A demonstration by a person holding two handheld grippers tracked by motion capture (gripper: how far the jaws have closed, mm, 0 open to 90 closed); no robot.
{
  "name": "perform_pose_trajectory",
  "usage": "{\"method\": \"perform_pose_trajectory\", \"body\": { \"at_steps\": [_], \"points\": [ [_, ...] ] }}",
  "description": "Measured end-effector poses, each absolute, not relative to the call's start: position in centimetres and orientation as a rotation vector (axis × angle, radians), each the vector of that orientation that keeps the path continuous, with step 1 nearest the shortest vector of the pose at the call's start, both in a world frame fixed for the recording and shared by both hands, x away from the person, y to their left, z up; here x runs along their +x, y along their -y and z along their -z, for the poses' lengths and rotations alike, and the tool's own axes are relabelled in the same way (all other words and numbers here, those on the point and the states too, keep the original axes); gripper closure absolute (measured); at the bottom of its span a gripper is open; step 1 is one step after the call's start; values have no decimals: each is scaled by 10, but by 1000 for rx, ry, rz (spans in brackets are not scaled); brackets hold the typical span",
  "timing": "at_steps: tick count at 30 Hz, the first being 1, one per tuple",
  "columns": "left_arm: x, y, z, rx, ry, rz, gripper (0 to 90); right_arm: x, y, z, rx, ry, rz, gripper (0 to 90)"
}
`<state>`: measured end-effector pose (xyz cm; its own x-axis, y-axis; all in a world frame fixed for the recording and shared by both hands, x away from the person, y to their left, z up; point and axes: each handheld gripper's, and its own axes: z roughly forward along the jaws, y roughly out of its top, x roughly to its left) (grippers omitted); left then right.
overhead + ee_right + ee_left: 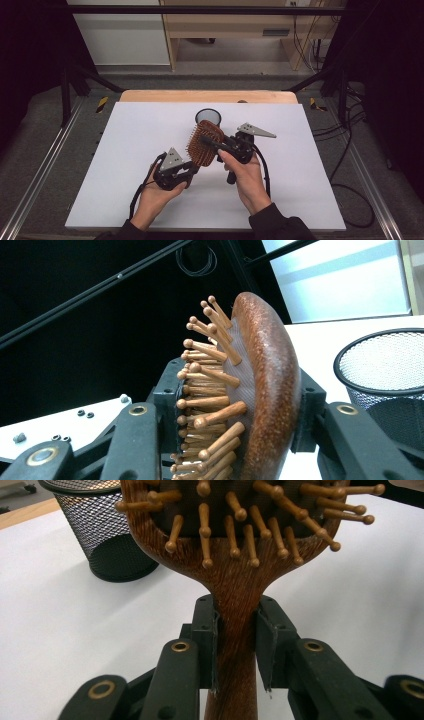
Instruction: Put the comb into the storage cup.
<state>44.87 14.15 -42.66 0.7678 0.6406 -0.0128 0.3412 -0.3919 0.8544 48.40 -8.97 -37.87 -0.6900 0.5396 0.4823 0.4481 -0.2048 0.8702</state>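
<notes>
At the left of the high view, the left hand-held gripper (192, 167) is clamped on the handle of the wooden hairbrush (205, 143), which hangs in the air above the white bench (125, 150), held between the two tools. In the left gripper view the two black pads press the narrow neck of the handle from either side, just under the bristle bed. To the right, the right hand-held gripper (209, 142) is clamped across the brush head: in the right gripper view one pad sits against the bristle tips, the other against the curved wooden back. Behind the brush stands a black mesh cup (208, 117), upright and well clear of both tools.

The step in hand looks like a handover of the brush, or a turn of it, between the two tools. To do it well, the right grip should be proven firm before the left lets go, since bristles give under a pad and the rounded back can slide. Release slowly, and keep the head level, so that the long handle does not swing down.

Hard to make out: the handle's end is cut off at the bottom of the left gripper view, the brush top runs out of frame there, and the cup's inside cannot be seen.
</notes>
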Motion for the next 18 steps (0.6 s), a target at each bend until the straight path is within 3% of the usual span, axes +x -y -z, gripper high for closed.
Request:
{"method": "perform_pose_trajectory", "body": {
  "at_steps": [18],
  "points": [
    [450,-143,428,1981,-754,-398,726,485,86,374,1183,-1958,-2049,535]
  ]
}}
